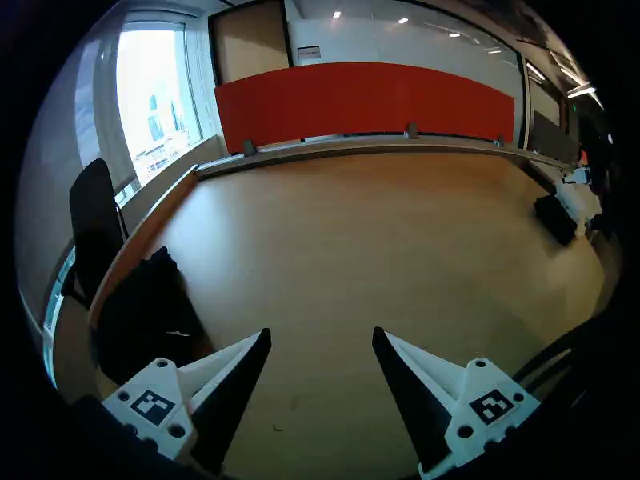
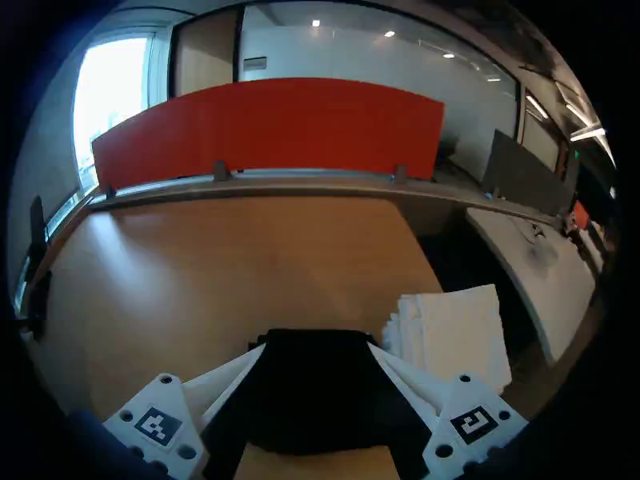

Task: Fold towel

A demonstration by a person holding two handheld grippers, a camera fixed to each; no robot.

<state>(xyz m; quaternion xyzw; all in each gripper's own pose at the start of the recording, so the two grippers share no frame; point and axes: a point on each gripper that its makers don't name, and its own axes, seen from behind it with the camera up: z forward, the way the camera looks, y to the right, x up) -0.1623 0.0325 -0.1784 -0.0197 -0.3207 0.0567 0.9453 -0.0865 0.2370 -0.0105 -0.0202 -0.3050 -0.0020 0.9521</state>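
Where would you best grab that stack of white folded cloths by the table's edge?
Probably take the stack of white folded cloths by its left edge, where the layers' ends show stepped and face the bare table. Come in low from that side, pinching above and below. The stack's other side lies at the table's drop-off, which leaves less room to approach.

Black towel (image 2: 316, 384), white folded stack (image 2: 452, 340), red divider panel (image 1: 364, 100), tan wood-grain desk (image 1: 360, 240), black chair (image 1: 92, 208)
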